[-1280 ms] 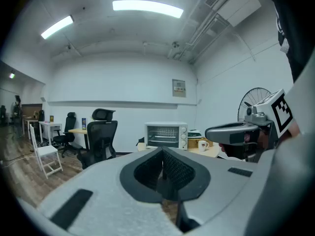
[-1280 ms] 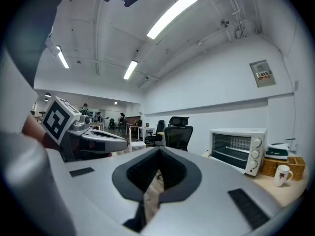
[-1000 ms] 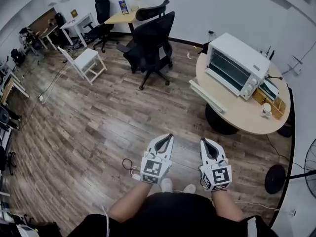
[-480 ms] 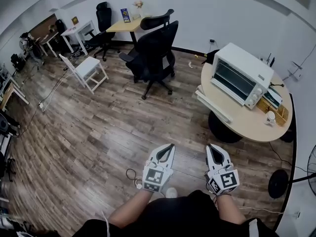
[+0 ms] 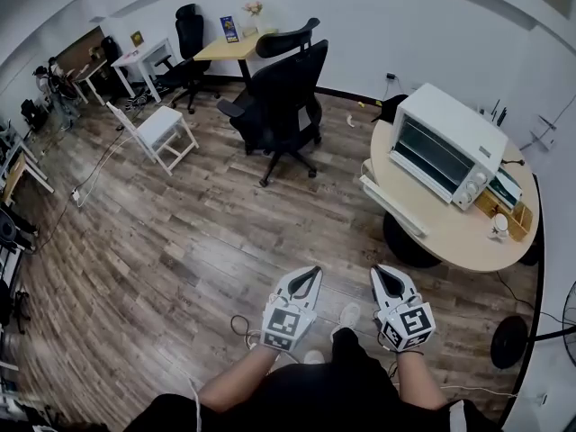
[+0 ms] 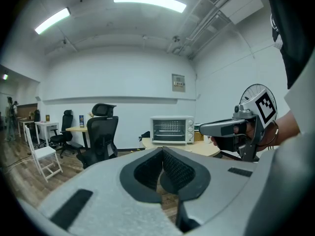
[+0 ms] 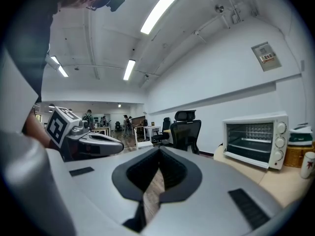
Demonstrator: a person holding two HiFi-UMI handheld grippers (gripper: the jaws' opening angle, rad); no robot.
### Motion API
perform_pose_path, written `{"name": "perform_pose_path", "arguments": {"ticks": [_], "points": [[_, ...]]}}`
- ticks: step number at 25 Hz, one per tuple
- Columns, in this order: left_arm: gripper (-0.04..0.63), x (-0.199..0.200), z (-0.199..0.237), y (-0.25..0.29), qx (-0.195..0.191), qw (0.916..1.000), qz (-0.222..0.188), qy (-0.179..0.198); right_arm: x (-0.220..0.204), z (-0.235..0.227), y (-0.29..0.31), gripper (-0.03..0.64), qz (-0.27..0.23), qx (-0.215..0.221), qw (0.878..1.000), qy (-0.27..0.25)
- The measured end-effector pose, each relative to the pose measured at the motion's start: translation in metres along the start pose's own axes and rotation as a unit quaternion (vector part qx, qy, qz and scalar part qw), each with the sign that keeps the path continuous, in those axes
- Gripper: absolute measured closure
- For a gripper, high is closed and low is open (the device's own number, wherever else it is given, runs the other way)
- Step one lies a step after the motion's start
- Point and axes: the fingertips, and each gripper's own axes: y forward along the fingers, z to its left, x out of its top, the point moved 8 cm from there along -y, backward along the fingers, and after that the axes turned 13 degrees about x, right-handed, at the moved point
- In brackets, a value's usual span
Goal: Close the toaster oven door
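Both of your grippers are clenched on nothing. The left gripper [image 5: 309,275] and the right gripper [image 5: 383,273] hang side by side over the wood floor [image 5: 180,241], jaws pressed together and pointing ahead.

The toaster oven [image 5: 447,133] sits on the round table [image 5: 450,232], ahead of you and off to your right. It is well apart from either pair of tips, and your right hand is the nearer one. In the head view the oven's long axis runs from upper left to lower right. Its glass front faces down-left, toward the open floor.

The white bar [image 5: 391,207] lies along the table's near edge, parallel to that front. It is probably the top rail of the door lying folded down, though the glass itself is hard to make out from here. If so, you would come in from the front and push that long edge up and back toward the oven.
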Motion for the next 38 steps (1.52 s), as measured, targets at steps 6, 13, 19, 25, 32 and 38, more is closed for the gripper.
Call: {"name": "perform_pose_path", "arguments": {"ticks": [6, 13, 19, 25, 32, 38], "points": [[0.588, 0.008, 0.0, 0.063, -0.014, 0.9998, 0.009, 0.006, 0.01, -0.066, 0.026, 0.62, -0.008, -0.007, 1.0, 0.009], [0.588, 0.022, 0.002, 0.142, -0.009, 0.9997, 0.023, -0.001, 0.021, -0.142, 0.05, 0.62, -0.002, 0.006, 1.0, 0.029], [0.588, 0.028, -0.003, 0.2, -0.019, 0.9991, 0.038, 0.0, 0.018, -0.196, 0.059, 0.62, 0.003, -0.001, 0.999, 0.036], [0.588, 0.041, -0.019, 0.247, -0.032, 0.9989, 0.033, 0.008, 0.024, -0.243, 0.065, 0.62, 0.002, -0.005, 0.999, 0.032], [0.588, 0.048, -0.008, 0.275, -0.021, 0.9989, 0.041, 0.008, 0.029, -0.268, 0.072, 0.62, 0.0, -0.007, 0.999, 0.035], [0.588, 0.051, 0.005, 0.309, -0.039, 0.9981, 0.045, 0.013, 0.036, -0.29, 0.078, 0.62, -0.004, -0.045, 0.999, 0.023]]}}
